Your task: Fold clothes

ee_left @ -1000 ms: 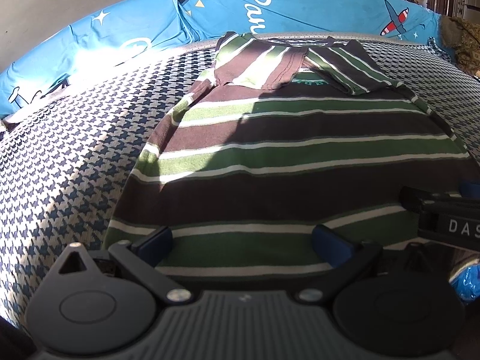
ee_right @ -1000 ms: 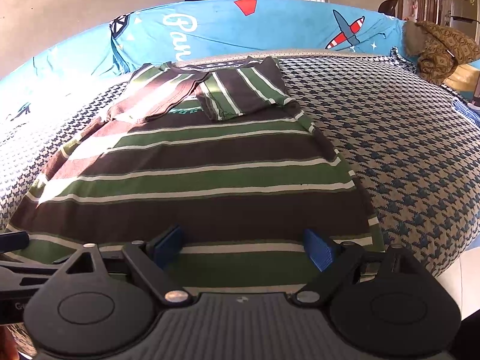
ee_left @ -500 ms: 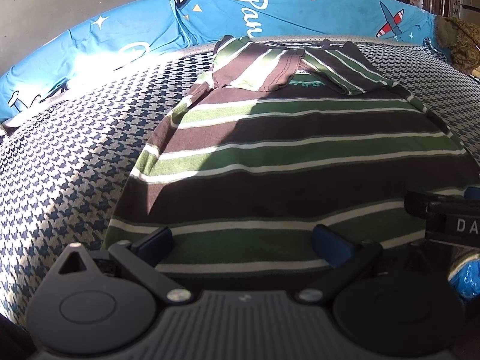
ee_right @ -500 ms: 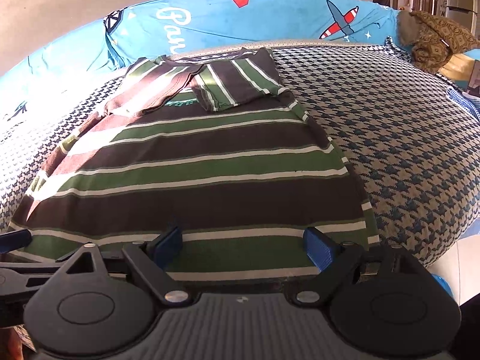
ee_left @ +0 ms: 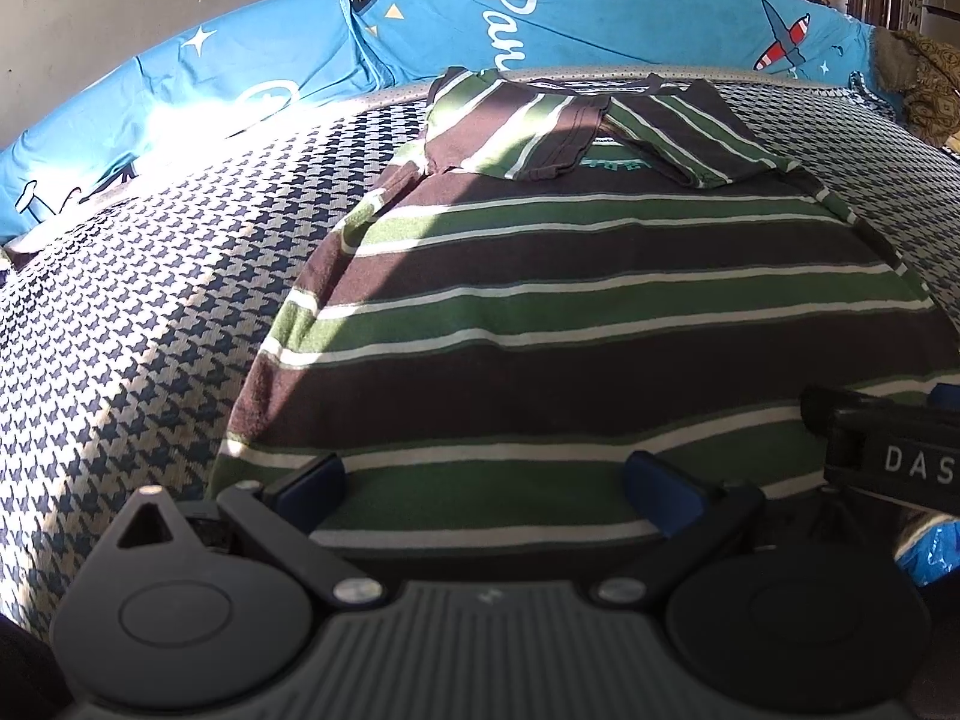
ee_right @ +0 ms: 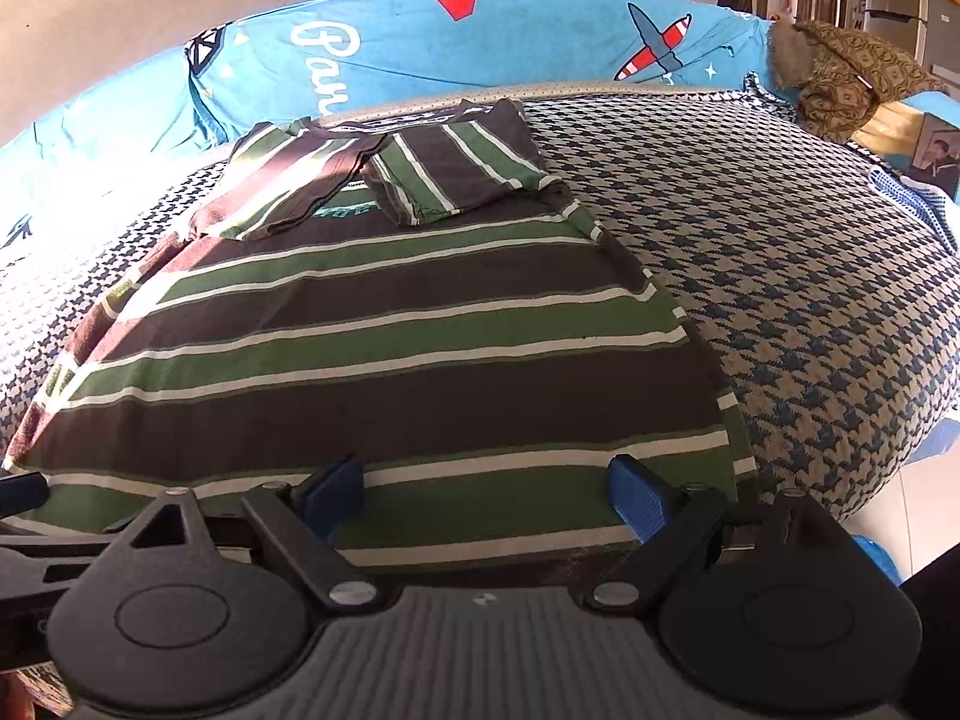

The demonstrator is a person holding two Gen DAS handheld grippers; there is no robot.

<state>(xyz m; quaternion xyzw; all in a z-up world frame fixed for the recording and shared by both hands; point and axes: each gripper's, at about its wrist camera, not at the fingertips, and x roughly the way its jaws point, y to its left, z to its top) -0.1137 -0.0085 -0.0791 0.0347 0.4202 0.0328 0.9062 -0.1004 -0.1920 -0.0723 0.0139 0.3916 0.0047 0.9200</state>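
Now the striped T-shirt (ee_left: 588, 324) lies flat across the middle of the frame on the houndstooth bed (ee_left: 138, 324), both sleeves folded inward at the top. Both the left gripper (ee_left: 486, 480) and right gripper (ee_right: 483, 489) hang wide open over its hem at the bottom of each view.

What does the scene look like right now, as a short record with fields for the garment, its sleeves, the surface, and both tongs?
garment: striped shirt, brown, green and white, lying flat, hem toward the cameras
sleeves: left sleeve and right sleeve both folded inward over the chest
surface: houndstooth bed cover
backdrop: blue printed sheet behind the collar end
left tongs: open, above the hem near the shirt's left corner, gripping nothing
right tongs: open, above the hem near the right corner, gripping nothing
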